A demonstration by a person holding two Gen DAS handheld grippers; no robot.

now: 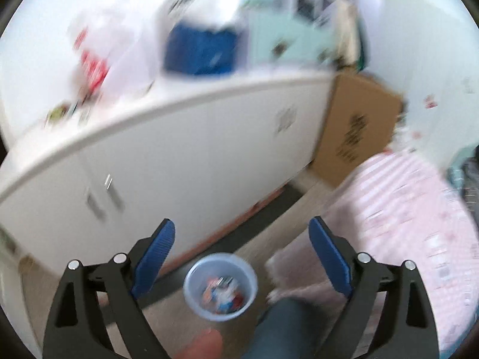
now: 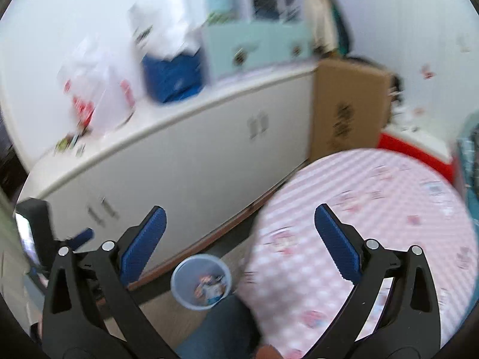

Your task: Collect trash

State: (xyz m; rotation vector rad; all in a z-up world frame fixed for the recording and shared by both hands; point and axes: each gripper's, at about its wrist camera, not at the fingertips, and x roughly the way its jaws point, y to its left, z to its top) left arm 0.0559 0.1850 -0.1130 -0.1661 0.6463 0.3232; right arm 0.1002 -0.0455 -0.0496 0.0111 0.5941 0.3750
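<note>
Both claws (image 1: 242, 230) (image 2: 240, 217) wide, empty, angled down over floor bin (image 1: 220, 287) w/ trash

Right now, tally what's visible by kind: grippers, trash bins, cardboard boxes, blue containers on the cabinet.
Grippers: 2, left gripper and right gripper, both open, empty
Trash bin: 1, holding wrappers
Cardboard box: 1
Blue container: 1
Total: 5
</note>
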